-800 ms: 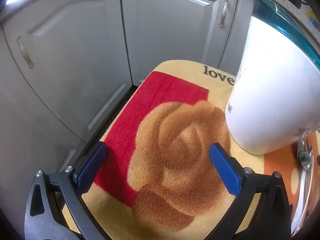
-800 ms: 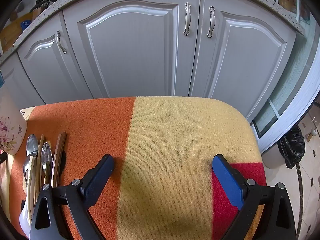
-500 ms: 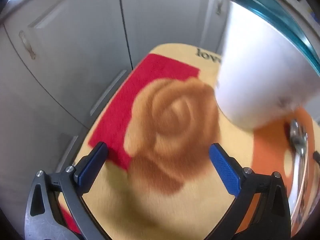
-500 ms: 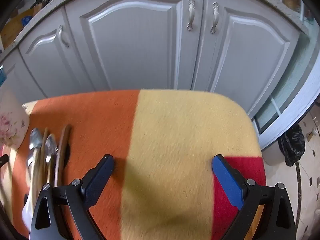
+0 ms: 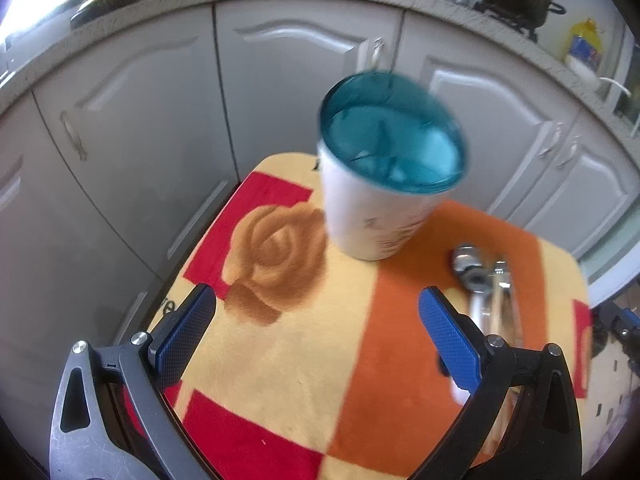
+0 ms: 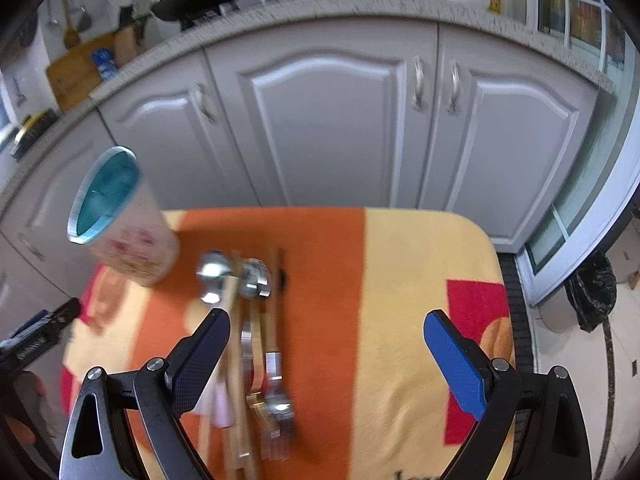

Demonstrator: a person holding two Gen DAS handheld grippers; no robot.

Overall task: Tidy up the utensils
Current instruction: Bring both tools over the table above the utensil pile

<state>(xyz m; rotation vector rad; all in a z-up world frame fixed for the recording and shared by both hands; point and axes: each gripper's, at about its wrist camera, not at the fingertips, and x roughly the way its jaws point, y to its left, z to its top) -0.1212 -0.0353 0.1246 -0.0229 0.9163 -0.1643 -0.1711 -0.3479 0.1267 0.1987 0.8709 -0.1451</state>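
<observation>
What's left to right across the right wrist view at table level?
Left gripper at the edge → white cup with teal inside → bundle of utensils on the orange stripe → yellow stripe → red patch.

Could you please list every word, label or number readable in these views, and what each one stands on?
"ve": the last letters of a dark word on the blanket, cut off by the left gripper.
Dark lettering on the blanket's near edge in the right wrist view: cut off, unreadable.
Print on the white cup: blurred, unreadable.
Label on the yellow bottle on the counter: too small and blurred.
</observation>
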